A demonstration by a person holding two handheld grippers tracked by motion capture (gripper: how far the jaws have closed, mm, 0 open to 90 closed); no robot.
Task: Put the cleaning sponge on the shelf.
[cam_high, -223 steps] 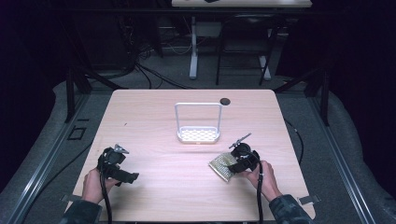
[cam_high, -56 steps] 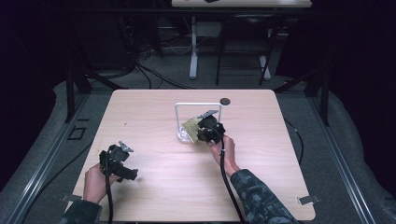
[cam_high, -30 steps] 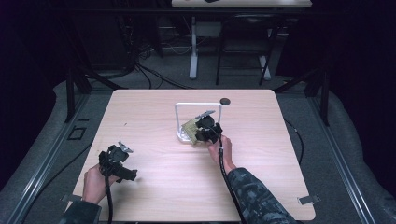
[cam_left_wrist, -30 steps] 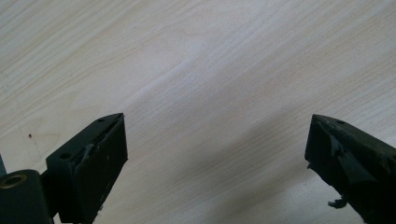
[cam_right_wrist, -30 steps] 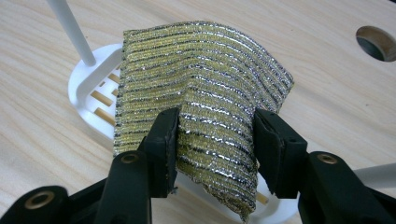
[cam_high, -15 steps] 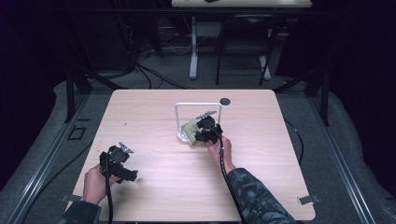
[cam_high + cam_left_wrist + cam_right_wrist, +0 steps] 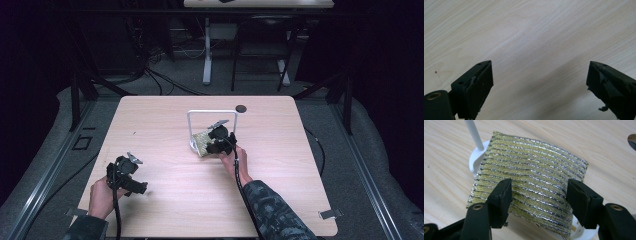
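Gold and silver striped scouring cloth (image 7: 531, 185) lies draped over the near-left part of the white rack (image 7: 192, 146), a low holder with a thin arched frame near the middle of the pale wooden table (image 7: 165, 120). The right gripper (image 7: 539, 197) is over the cloth's near edge; its jaws have just been opening and stand apart on either side of the cloth, the pads no longer pressing it. The left gripper (image 7: 540, 85) is at the table's near-left, over bare wood, jaws wide with nothing between them, having just eased inward slightly
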